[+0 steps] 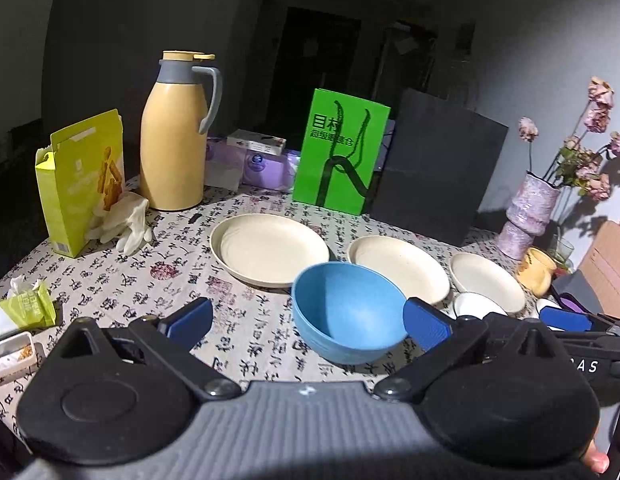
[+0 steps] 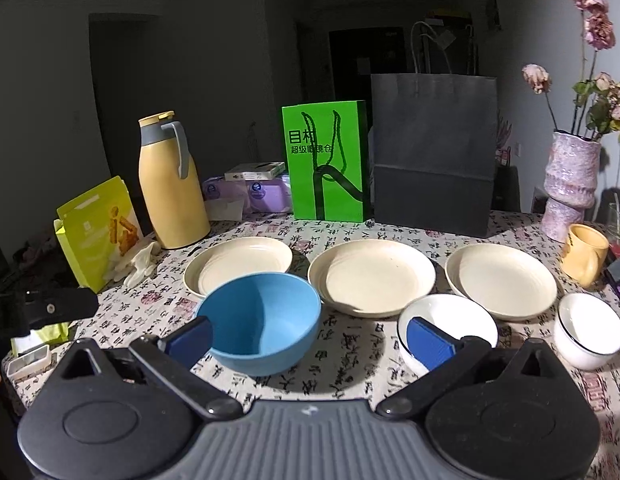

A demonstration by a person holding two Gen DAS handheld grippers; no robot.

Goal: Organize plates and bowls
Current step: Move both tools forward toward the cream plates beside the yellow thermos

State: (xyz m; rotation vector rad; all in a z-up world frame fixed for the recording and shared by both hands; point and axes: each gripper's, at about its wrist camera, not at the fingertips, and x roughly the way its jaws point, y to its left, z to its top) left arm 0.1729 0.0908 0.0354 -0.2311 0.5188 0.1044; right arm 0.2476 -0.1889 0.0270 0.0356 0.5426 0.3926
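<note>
Right wrist view is showing the blue bowl (image 2: 259,322) sitting just ahead of the right gripper (image 2: 308,338), whose jaws are gaping, empty. It is probably light, rigid and slick; the thin rim is looking like the best hold. Three cream plates (image 2: 372,276) are lying beyond it, two white bowls (image 2: 446,322) rightward. Left gripper (image 1: 306,324) is likewise spreading wide before that bowl. Bare tablecloth (image 2: 350,360) between the dishes is giving working room.

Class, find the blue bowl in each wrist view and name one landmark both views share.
Left wrist view: the blue bowl sits low at centre, in front of the cream plates, near the right side of the open jaws.
Right wrist view: the blue bowl sits lower left of centre, by the left side of the open jaws.
Shared landmark: the green bag standing behind the plates.
</note>
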